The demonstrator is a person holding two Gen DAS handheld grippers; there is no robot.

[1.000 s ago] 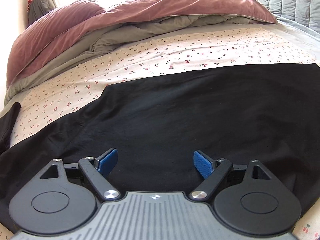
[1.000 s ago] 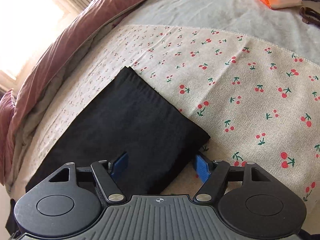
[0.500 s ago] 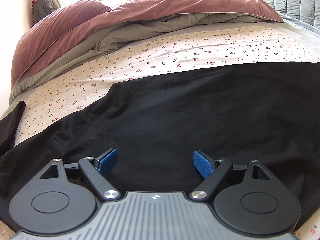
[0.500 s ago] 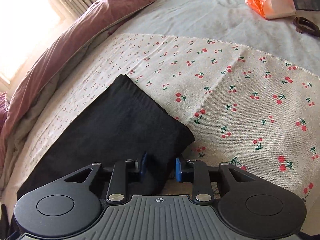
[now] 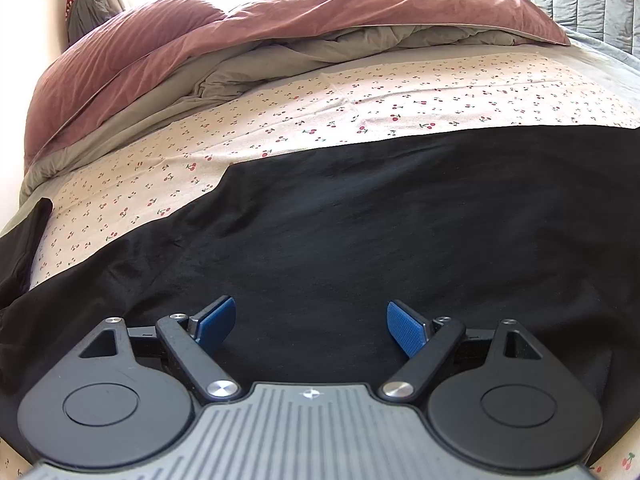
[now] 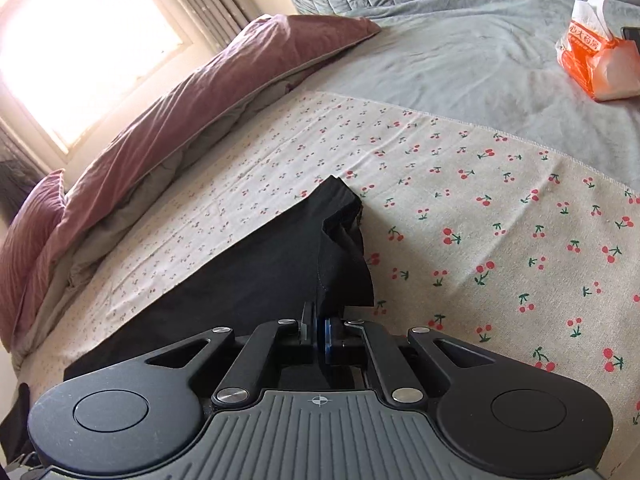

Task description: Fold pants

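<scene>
Black pants (image 5: pixel 360 232) lie spread across a cherry-print cloth (image 5: pixel 360 100) on the bed. My left gripper (image 5: pixel 310 322) is open and empty, its blue pads just above the near part of the pants. In the right wrist view my right gripper (image 6: pixel 320 334) is shut on the end of the pants (image 6: pixel 280 264) and has lifted it off the cherry-print cloth (image 6: pixel 500 240), so the fabric bunches and hangs in folds in front of the jaws.
A maroon duvet (image 5: pixel 320 20) with grey lining is heaped along the far side of the bed. An orange tissue pack (image 6: pixel 596 60) lies on the grey-blue sheet (image 6: pixel 460 60) at the far right. A window (image 6: pixel 80 40) is bright at the left.
My right gripper closed on the pants end and raised it, and the fabric now bunches up. My left gripper stayed open and hardly moved.
</scene>
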